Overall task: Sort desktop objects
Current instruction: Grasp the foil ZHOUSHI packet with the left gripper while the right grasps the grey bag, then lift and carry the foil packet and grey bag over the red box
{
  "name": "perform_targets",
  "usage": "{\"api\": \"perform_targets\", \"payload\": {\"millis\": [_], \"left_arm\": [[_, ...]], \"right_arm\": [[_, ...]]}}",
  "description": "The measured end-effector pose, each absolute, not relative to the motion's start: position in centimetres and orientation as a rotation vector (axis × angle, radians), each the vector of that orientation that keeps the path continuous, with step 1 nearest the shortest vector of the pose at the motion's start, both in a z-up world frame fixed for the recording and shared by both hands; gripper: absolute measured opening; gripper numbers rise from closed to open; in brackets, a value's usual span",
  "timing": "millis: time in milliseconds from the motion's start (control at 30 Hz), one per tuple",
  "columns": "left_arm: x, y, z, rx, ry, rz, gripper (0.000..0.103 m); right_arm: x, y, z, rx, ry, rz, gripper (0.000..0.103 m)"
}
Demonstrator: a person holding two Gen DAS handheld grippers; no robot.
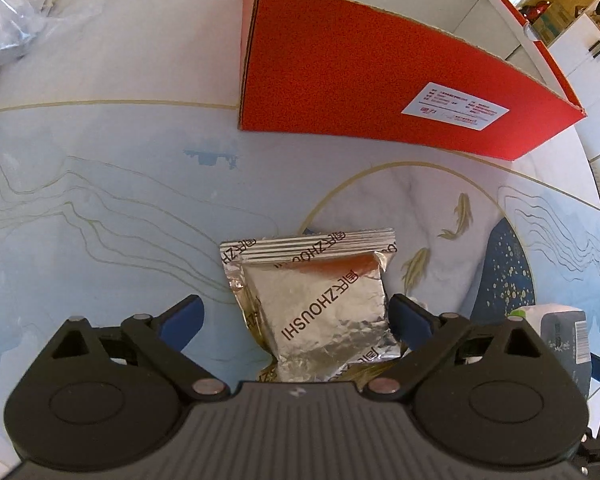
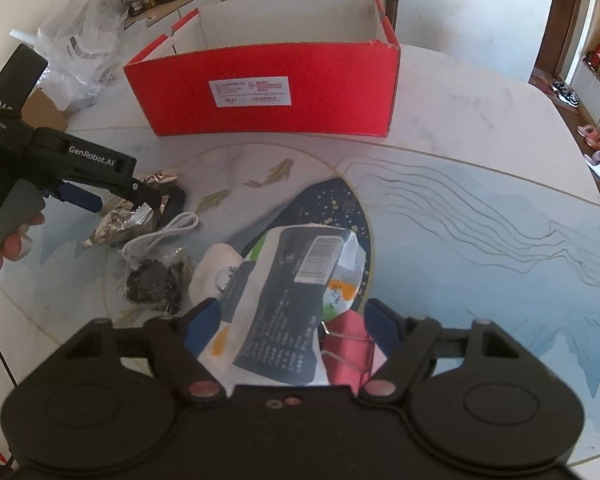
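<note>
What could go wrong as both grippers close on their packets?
1. The left gripper straddles a crinkled foil packet sitting nearer one finger; it may skew or slip.
2. The right gripper brackets the white snack bag and a red item, risking a double pick.

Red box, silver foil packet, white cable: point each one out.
red box (image 2: 268, 100): right wrist view, front wall.
silver foil packet (image 1: 320, 312): left wrist view, crinkled middle.
white cable (image 2: 168, 232): right wrist view, coiled loop.
</note>
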State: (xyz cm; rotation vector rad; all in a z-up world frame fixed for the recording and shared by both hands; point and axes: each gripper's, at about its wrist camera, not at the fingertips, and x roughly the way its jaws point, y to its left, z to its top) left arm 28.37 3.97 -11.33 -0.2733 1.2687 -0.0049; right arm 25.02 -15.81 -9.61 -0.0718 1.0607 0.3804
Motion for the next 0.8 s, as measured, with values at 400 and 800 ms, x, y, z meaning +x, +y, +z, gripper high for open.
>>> {"api": "perform_targets", "payload": {"millis": [400, 800], "left_arm": [[27.8, 3.9, -10.5, -0.303, 1.223, -0.052, 0.062], [27.5, 4.5, -9.6, -0.325, 1.198, -0.085, 0.048]], "right_arm": [[25.4, -15.6, -9.6, -0.089, 1.058, 0.367, 0.026], [26.1, -15.8, -6.6, -0.037, 1.003, 0.372, 0.014]]}}
